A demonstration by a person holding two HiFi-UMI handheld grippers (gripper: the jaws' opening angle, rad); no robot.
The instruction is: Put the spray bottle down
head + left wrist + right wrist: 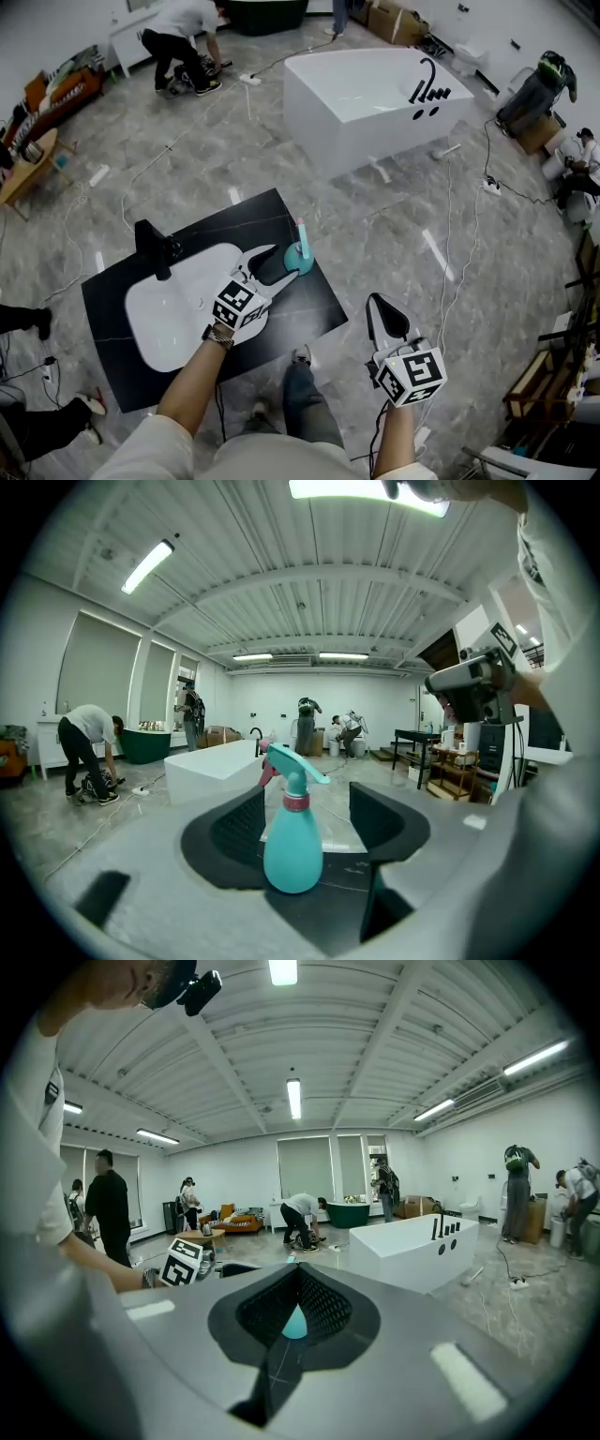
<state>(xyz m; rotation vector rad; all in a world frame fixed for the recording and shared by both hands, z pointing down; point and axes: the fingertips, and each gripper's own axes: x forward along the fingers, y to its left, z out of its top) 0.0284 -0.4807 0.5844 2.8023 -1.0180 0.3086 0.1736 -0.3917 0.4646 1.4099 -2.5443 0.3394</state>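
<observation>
Left claw released: jaws spread wide, ribbed black pads clear of spray bottle standing between them. Bottle is smooth teal plastic with teardrop body, pink collar and trigger, teal spray head. Upright on matte black desk, long axis vertical, nozzle toward claw's right jaw. Rounded glossy white basin behind left claw. Right claw clenched, empty, well right of bottle.

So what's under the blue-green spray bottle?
The spray bottle stands upright on the black countertop that holds the white sink. The patch right under its base is covered by the bottle itself, so it cannot be seen.
</observation>
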